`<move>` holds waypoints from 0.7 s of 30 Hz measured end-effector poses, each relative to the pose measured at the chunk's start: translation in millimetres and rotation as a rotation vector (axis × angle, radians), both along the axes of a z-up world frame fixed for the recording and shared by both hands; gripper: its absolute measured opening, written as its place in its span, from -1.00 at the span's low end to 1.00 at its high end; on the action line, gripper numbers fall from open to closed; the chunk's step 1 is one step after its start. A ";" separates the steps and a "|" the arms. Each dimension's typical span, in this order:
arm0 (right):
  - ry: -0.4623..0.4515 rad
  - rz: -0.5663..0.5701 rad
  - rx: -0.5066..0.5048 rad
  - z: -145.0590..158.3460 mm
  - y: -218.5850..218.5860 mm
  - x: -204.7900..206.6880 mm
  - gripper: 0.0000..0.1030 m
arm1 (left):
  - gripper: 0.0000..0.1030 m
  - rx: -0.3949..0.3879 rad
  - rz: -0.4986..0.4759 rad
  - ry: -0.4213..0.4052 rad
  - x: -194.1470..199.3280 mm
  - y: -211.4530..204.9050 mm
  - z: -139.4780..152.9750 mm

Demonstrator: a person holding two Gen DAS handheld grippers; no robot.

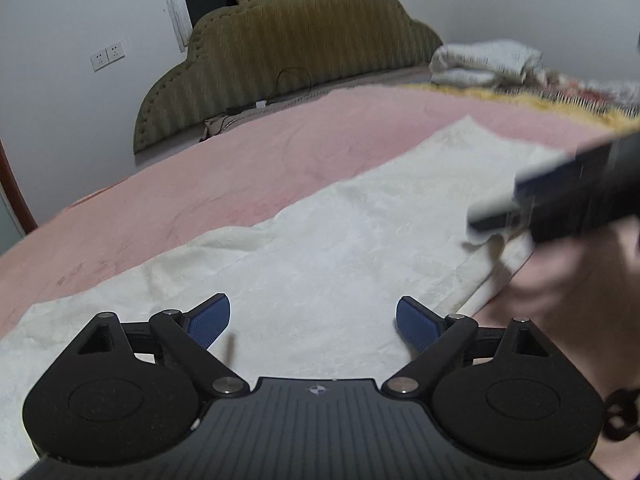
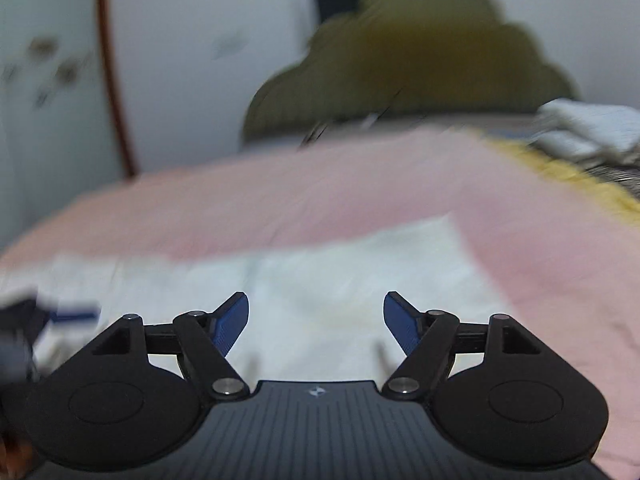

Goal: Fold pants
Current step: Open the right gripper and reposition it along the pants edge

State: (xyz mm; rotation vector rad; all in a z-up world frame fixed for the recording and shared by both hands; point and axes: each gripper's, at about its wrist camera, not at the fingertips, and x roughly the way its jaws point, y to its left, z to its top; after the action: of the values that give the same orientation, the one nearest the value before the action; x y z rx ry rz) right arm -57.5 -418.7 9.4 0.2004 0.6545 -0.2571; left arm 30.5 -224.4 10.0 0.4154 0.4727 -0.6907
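Cream-white pants (image 1: 344,240) lie spread flat on a pink bedsheet (image 1: 224,168), running from near left to far right. My left gripper (image 1: 313,320) is open and empty just above the near part of the pants. My right gripper (image 2: 316,320) is open and empty over the pants (image 2: 352,280); that view is blurred by motion. The right gripper also shows in the left wrist view (image 1: 492,212) as a dark blurred shape at the pants' right edge, where the cloth is slightly lifted. The left gripper shows blurred at the left edge of the right wrist view (image 2: 48,316).
An olive padded headboard (image 1: 296,48) stands at the back of the bed. Folded white bedding (image 1: 484,62) and a yellow-fringed blanket (image 1: 560,100) lie at the far right. A cable (image 1: 256,106) lies by the headboard. White walls with sockets (image 1: 107,55) surround the bed.
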 end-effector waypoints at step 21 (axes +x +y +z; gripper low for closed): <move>0.185 0.123 -0.041 -9.4 -24.9 6.1 0.59 | 0.96 0.015 0.287 0.057 37.6 -18.2 -6.6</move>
State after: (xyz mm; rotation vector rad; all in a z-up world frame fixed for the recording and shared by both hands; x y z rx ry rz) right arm -51.3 -443.6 0.0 0.0971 0.8414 -0.1720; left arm 68.2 -242.6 3.4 0.3341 0.5783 -0.4221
